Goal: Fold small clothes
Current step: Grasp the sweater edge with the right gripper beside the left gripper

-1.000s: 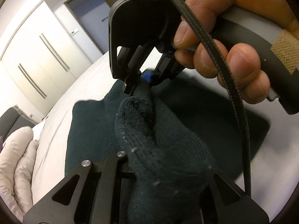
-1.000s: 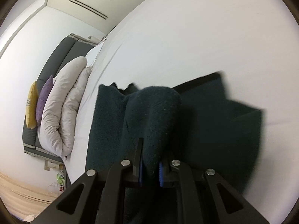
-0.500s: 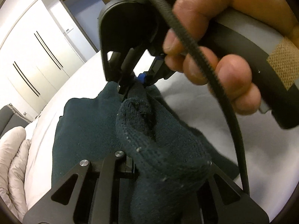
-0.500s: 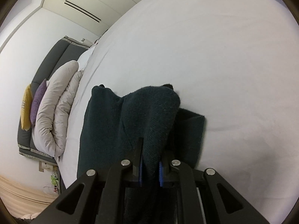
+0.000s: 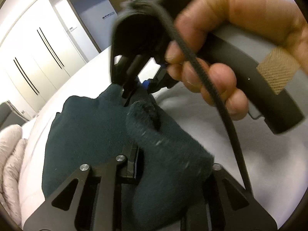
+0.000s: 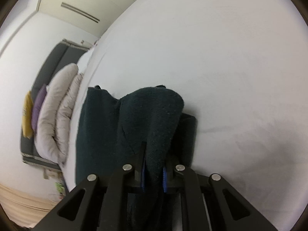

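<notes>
A dark teal knit garment (image 5: pixel 86 130) lies partly folded on the white bed, and a raised fold of it runs between both grippers. My left gripper (image 5: pixel 167 159) is at the bottom of the left wrist view. Its jaws are opening with the fold between them, and a dark gap shows beside the left pad. A hand (image 5: pixel 211 77) holds my right gripper (image 5: pixel 137 90) just ahead, pinching the fold's far end. In the right wrist view the right gripper (image 6: pixel 154 165) is shut on the garment (image 6: pixel 100 130), blue pads pressing both sides.
The white sheet (image 6: pixel 211 57) stretches wide to the right and ahead. A pale rolled quilt (image 6: pixel 57 119) with yellow and purple cushions (image 6: pixel 27 115) lies at the bed's left end. Wardrobe doors (image 5: pixel 38 57) stand beyond. A black cable (image 5: pixel 221 105) hangs from the right gripper.
Both grippers carried the raised fold across the garment, so the flat layer on the right shrank to a narrow strip. The left jaws parted slightly from the cloth.
</notes>
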